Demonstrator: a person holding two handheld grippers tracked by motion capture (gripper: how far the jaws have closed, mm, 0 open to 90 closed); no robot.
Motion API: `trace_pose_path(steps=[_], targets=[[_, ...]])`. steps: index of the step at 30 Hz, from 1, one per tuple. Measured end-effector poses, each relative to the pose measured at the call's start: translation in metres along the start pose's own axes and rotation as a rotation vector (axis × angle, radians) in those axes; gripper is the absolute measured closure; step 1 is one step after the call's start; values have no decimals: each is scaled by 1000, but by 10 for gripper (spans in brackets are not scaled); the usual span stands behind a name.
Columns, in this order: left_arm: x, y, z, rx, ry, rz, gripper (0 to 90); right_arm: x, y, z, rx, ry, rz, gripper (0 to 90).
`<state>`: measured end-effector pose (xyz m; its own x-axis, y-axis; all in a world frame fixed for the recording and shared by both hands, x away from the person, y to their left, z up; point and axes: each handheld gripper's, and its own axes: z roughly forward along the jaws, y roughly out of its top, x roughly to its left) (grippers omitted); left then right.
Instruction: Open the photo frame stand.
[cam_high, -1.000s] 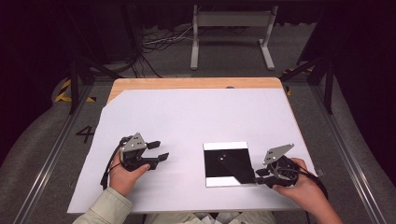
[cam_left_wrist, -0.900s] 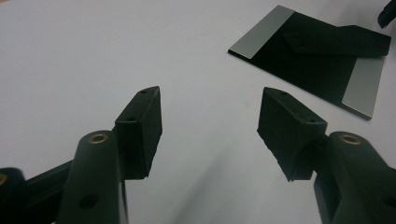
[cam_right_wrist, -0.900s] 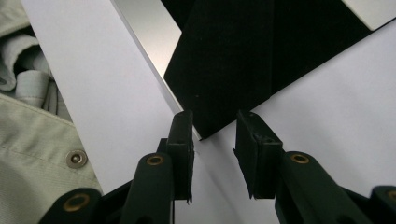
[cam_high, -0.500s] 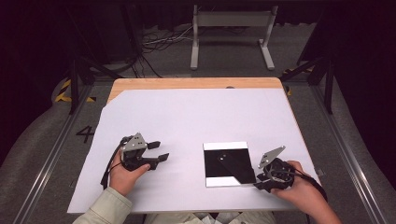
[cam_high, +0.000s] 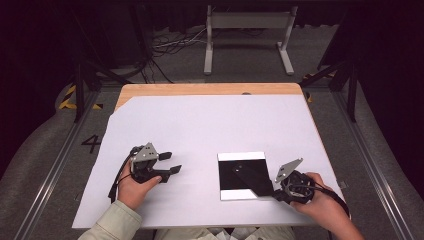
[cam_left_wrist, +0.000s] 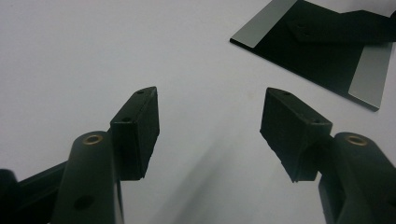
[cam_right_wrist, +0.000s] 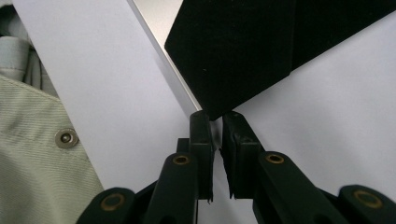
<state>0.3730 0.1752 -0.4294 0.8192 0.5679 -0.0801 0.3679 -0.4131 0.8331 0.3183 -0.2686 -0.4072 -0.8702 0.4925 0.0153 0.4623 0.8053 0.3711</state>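
Since the earlier frames, the right gripper has been closing its fingers onto the folded near corner of the black sheet (a pinch). Left of that sheet, the left gripper is held spread, empty, on the tabletop.

Matt black sheet, smooth white paper cover, wooden table
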Motion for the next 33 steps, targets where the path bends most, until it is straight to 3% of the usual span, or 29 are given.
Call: trace_pose_path(steps=[5, 15, 23, 33], targets=[[0, 0, 0, 0, 6, -1, 375, -1, -1, -5, -29, 11, 13, 827], [0, 0, 0, 0, 7, 1, 375, -3, -2, -20, -164, 8, 34, 900], [0, 0, 1, 0, 8, 2, 375, -3, -1, -28, -231, 4, 40, 900], [-1, 0, 3, 9, 3, 2, 376, -3, 4, -36, -411, -6, 63, 900]])
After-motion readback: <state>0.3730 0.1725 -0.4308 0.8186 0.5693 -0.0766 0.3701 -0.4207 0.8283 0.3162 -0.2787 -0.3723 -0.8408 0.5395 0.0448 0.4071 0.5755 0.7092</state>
